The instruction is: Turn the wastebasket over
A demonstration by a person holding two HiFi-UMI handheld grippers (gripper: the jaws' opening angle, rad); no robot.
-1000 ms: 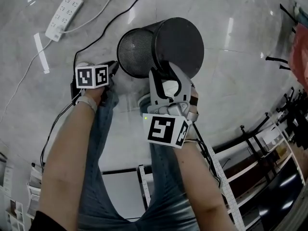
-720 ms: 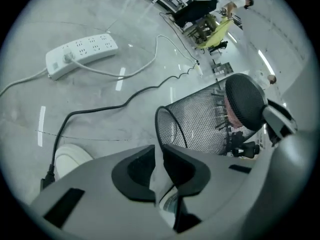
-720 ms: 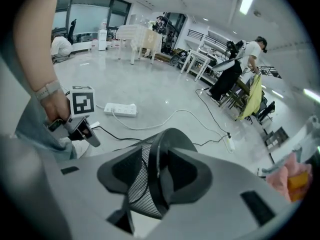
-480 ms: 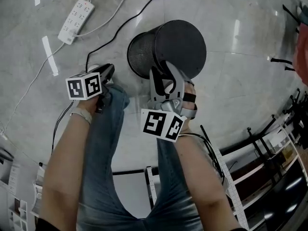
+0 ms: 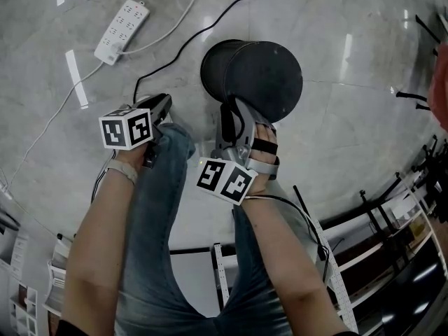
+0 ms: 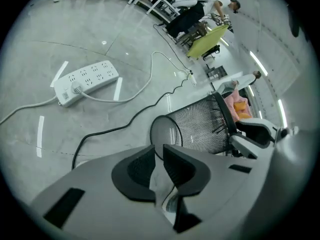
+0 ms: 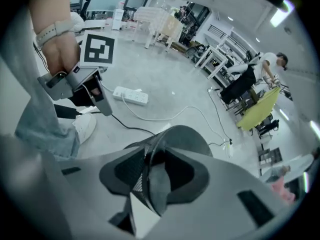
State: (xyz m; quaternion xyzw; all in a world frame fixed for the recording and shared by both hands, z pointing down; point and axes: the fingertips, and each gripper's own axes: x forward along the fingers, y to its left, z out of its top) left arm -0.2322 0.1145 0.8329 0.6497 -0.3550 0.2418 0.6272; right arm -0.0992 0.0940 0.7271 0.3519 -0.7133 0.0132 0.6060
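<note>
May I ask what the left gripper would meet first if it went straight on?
Most likely the wastebasket at its round end, though depth is unclear; the floor might come first.

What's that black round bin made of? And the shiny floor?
Black mesh wastebasket: probably thin metal wire, matte; you can see through its tiny holes. Pale grey floor: looks like polished stone or tile, glossy, since bright light streaks reflect in it.

The wastebasket [image 5: 264, 70] is black wire mesh with a matt solid base. The floor [image 5: 350, 131] is glossy, smooth grey stone.
</note>
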